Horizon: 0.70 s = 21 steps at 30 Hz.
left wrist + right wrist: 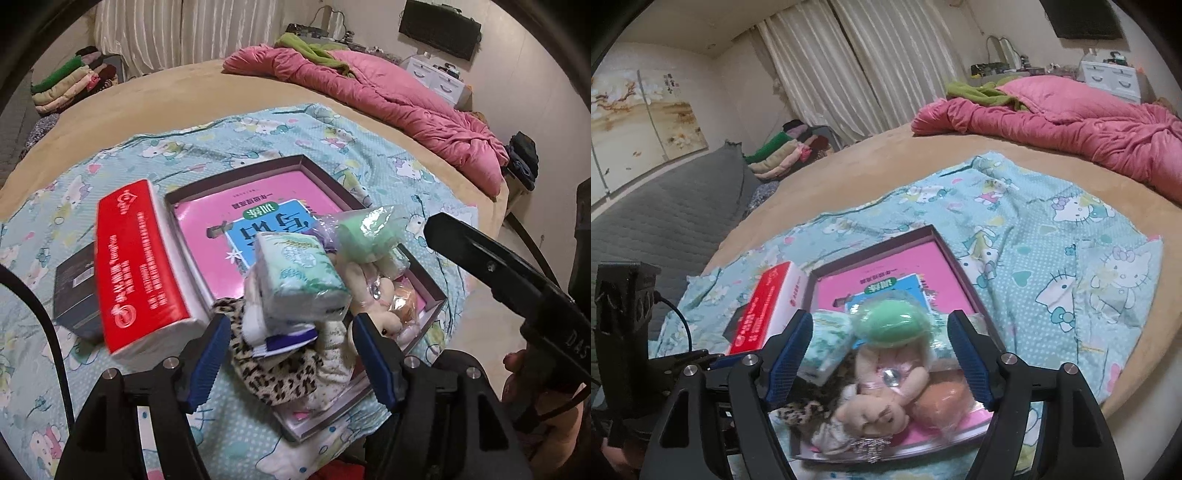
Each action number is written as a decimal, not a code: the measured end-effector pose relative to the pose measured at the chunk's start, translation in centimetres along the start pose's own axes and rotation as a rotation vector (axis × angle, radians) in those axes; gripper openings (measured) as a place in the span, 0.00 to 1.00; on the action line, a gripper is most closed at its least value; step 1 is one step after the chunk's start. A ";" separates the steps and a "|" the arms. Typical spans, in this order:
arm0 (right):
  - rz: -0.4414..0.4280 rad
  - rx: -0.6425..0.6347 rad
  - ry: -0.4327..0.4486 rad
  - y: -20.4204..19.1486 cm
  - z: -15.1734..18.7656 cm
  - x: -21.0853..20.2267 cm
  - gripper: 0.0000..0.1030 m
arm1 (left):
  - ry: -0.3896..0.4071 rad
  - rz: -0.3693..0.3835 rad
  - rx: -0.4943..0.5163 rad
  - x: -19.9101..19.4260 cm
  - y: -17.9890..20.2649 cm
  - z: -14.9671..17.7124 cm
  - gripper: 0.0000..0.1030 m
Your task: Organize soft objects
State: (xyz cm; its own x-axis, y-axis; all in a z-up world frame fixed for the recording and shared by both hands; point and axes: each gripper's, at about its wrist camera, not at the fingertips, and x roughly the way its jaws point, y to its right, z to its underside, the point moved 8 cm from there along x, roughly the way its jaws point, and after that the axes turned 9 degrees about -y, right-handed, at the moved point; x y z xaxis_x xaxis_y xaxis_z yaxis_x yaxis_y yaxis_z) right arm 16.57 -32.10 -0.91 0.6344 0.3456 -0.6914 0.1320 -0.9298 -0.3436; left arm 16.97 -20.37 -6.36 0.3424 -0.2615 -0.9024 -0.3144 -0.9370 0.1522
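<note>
On the tan round bed (pixel 849 173), a pale blue cartoon-print cloth (pixel 258 147) is spread flat, seemingly as a work surface that keeps the sorting in one spot. At its middle lies a shallow dark-rimmed cardboard tray (pixel 306 159) with a pink booklet lining its floor, which looks to be the collecting place for the soft things. Leaning against the tray's left wall, a red-and-white soft tissue pack (pixel 140 266) stands tilted, half outside, so it probably still needs setting in properly. Heaped in the tray's near corner are a leopard-print fabric piece (pixel 280 380), a green-patterned tissue packet (pixel 299 280) resting on top, a beige plush bear (pixel 871 410), a mint green foam ball in clear wrap (pixel 892 325) and an orange wrapped ball (pixel 942 402). The left gripper (pixel 291 360) hangs over the heap with jaws apart, grasping nothing. The right gripper (pixel 882 354) likewise stands released above the plush, its pads clear of everything.
</note>
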 end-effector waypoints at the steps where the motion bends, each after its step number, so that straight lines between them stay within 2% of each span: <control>1: 0.007 -0.011 0.003 -0.4 0.0 -0.2 0.78 | 0.005 -0.003 -0.003 -0.3 -0.2 0.1 0.67; 8: 0.021 -0.048 0.001 -2.0 0.2 -0.8 0.78 | 0.047 -0.022 -0.037 -2.7 -1.8 0.7 0.69; 18: 0.047 -0.103 -0.015 -4.1 1.1 -2.2 0.78 | 0.103 -0.030 -0.087 -6.3 -3.2 1.8 0.80; 21: 0.059 -0.127 -0.009 -4.8 1.2 -2.8 0.78 | 0.111 -0.059 -0.094 -7.1 -3.4 2.4 0.82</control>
State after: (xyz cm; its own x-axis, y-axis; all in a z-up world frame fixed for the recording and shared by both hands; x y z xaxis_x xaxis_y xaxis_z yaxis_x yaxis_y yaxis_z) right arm 13.24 -28.43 1.98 0.6370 0.2905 -0.7141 0.1902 -0.9569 -0.2196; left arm 13.46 -14.78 -1.46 0.4552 -0.2240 -0.8618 -0.2082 -0.9678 0.1416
